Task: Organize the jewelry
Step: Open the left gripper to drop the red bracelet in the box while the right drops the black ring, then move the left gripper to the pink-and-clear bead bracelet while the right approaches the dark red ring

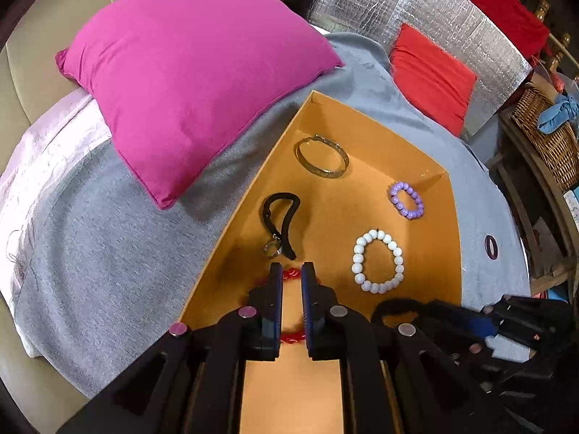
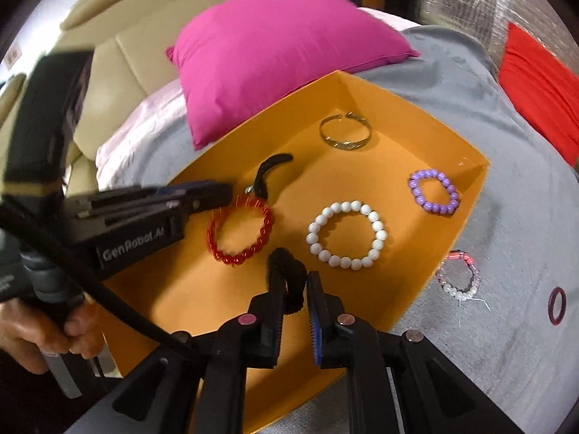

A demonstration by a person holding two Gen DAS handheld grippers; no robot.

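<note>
An orange box (image 1: 448, 224) (image 2: 466, 213) lies on a grey blanket. In it are a gold bangle (image 1: 322, 157) (image 2: 345, 132), a purple bead bracelet (image 1: 407, 200) (image 2: 434, 191), a white bead bracelet (image 1: 378, 260) (image 2: 345, 235), a black cord with a pendant (image 1: 280, 217) (image 2: 267, 173) and a red bead bracelet (image 1: 291, 275) (image 2: 240, 231). My left gripper (image 1: 292, 271) (image 2: 217, 191) is open over the red bracelet, which lies flat. My right gripper (image 2: 295, 278) holds a fuzzy black hair tie (image 2: 289, 271) over the box's near part; the tie also shows in the left wrist view (image 1: 398, 305).
A magenta pillow (image 1: 188, 72) (image 2: 282, 47) lies beyond the box. A pink-and-white bead bracelet (image 2: 459, 278) and a dark red ring (image 2: 556, 305) (image 1: 490, 247) lie on the blanket right of the box. A red cushion (image 1: 430, 76), silver foil panel and wicker basket (image 1: 546, 133) stand at the right.
</note>
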